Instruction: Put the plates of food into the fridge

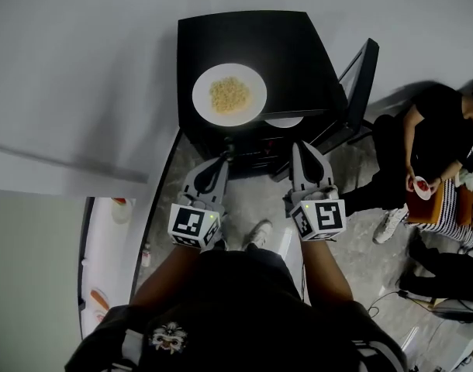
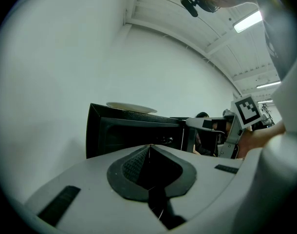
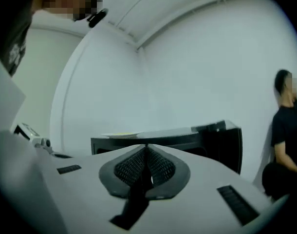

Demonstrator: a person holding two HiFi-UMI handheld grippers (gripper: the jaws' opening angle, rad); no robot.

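Observation:
A white plate of yellow food (image 1: pixel 229 94) sits on top of a small black fridge (image 1: pixel 298 45), whose door (image 1: pixel 359 84) stands open to the right. The rim of a second white plate (image 1: pixel 284 122) shows inside the fridge just under its top edge. My left gripper (image 1: pixel 227 150) is shut and empty, with its tips at the fridge's front edge below the top plate. My right gripper (image 1: pixel 302 147) is also shut with nothing in it, in front of the open compartment. In the left gripper view the plate (image 2: pixel 131 107) lies above the closed tips (image 2: pixel 149 147). The right gripper view shows the plate (image 3: pixel 120 135) beyond the meeting pads (image 3: pixel 147 148).
A person in black (image 1: pixel 434 138) sits on the floor at the right, close to the open door, holding a small red-and-white thing. A white surface (image 1: pixel 105 262) with small items runs along the left. Cables (image 1: pixel 391 301) lie on the floor at the lower right.

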